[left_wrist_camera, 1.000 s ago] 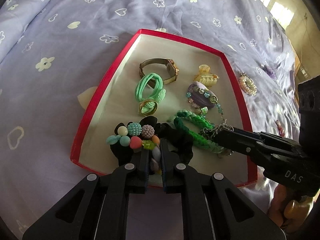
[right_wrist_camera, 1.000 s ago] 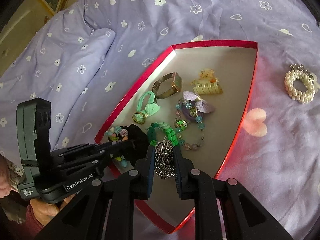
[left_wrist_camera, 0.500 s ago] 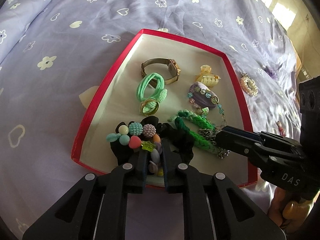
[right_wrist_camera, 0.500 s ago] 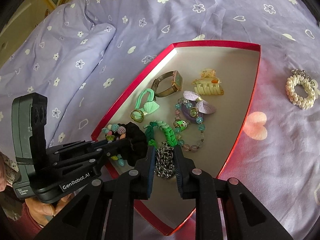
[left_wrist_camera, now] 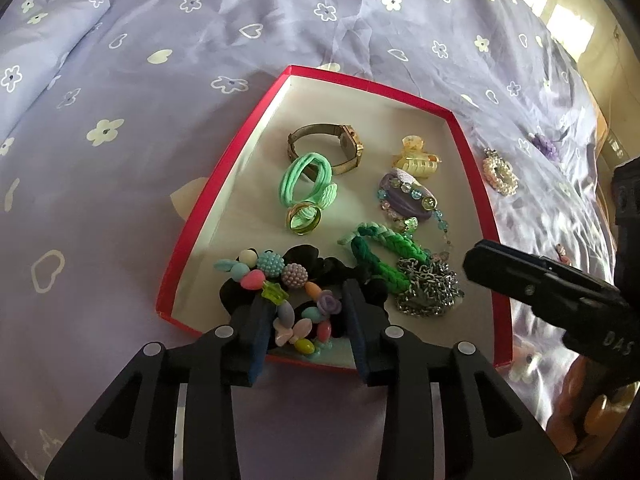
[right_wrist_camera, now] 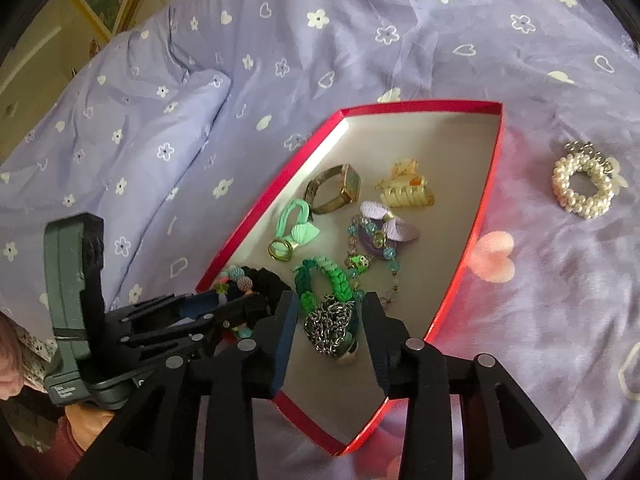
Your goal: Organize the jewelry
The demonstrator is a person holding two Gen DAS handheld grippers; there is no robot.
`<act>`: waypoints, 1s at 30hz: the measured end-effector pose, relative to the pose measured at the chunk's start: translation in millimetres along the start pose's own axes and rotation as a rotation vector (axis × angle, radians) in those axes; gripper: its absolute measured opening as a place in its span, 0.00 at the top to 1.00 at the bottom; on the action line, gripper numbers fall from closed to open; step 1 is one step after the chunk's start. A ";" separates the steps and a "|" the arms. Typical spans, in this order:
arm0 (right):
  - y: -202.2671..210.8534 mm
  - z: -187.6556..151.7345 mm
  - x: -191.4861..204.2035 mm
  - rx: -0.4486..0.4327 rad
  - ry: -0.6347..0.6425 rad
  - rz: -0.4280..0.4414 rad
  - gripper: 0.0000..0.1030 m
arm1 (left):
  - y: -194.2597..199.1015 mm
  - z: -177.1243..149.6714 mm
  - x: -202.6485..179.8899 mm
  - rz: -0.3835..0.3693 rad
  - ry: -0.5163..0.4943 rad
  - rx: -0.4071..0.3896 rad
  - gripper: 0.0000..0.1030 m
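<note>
A red-rimmed tray [left_wrist_camera: 192, 220] [right_wrist_camera: 486, 196] on the bed holds a watch [left_wrist_camera: 324, 146], mint hair ties [left_wrist_camera: 306, 184], a gold ring [left_wrist_camera: 303, 220], a claw clip [left_wrist_camera: 416, 158], a beaded bracelet [left_wrist_camera: 408, 196] and a green braided band [left_wrist_camera: 384, 256]. My left gripper [left_wrist_camera: 307, 308] is open around a black scrunchie with coloured beads [left_wrist_camera: 280, 280] lying in the tray's near corner. My right gripper [right_wrist_camera: 326, 324] is open around a silver chain [right_wrist_camera: 330, 322] [left_wrist_camera: 428, 288] resting on the tray floor.
A pearl bracelet [right_wrist_camera: 584, 186] [left_wrist_camera: 499, 171] lies on the lilac bedsheet right of the tray. A purple trinket [left_wrist_camera: 543, 145] lies farther off. A pillow [right_wrist_camera: 120, 140] rises at the left. A pink heart print [right_wrist_camera: 494, 256] marks the sheet by the tray's rim.
Both grippers have opened. The beaded scrunchie and the silver chain, held before, now lie loose in the tray, and both grippers have pulled back slightly.
</note>
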State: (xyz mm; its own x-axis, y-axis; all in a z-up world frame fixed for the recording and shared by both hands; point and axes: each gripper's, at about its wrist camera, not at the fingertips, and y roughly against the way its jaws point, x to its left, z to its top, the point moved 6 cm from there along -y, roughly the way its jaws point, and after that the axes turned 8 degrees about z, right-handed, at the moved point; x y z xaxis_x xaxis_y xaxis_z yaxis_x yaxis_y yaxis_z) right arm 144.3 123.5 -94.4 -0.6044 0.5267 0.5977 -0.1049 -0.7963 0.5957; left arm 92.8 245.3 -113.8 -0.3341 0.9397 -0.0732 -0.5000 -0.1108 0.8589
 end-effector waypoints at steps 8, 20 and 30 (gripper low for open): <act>17.1 1.5 5.3 -0.042 -0.014 0.006 0.49 | 15.0 -0.6 -0.9 0.010 0.005 -0.028 0.43; 51.5 -14.2 6.1 -0.130 -0.058 0.037 0.23 | 48.3 -19.8 3.0 -0.013 0.097 -0.081 0.22; 71.8 -39.4 14.0 -0.213 -0.050 0.026 0.22 | 69.8 -46.3 7.1 0.001 0.156 -0.109 0.21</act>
State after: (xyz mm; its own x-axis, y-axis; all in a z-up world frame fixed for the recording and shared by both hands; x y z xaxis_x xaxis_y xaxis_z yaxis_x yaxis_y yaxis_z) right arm 97.2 61.9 -64.4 -0.5701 0.5150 0.6402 -0.2571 -0.8519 0.4563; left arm 18.6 229.2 -77.8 -0.4500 0.8791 -0.1574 -0.5807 -0.1541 0.7994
